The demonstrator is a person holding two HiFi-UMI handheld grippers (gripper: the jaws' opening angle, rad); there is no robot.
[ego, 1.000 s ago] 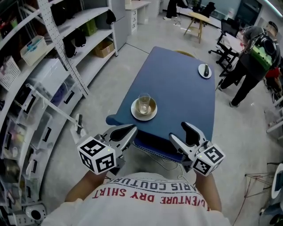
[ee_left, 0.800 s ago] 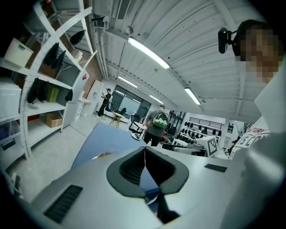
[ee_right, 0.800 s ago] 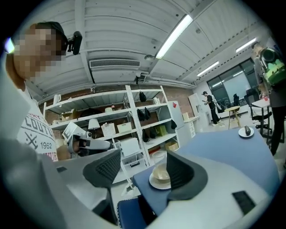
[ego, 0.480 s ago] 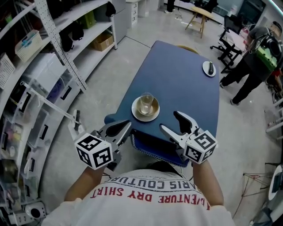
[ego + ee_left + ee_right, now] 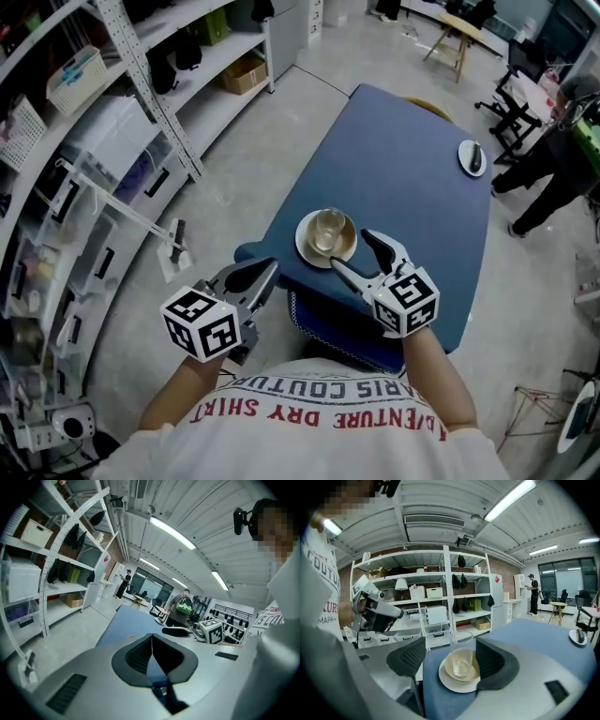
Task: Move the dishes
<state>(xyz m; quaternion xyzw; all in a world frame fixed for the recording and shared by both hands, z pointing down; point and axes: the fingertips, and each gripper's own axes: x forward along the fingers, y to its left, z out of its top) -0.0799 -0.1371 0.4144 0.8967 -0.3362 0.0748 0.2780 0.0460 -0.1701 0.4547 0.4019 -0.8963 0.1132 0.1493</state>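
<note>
Right tool (image 5: 352, 249) nearer cream plate (image 5: 307, 246), clear glass (image 5: 328, 225) atop

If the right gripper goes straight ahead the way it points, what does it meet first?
Most likely the white plate, at its near rim; the right gripper frames it with open jaws, a bowl and glass on it. Depth is uncertain.

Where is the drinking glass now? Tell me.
Head view: the glass stands in a bowl on the plate near the blue table's near-left corner, just ahead of the open right claw.
</note>
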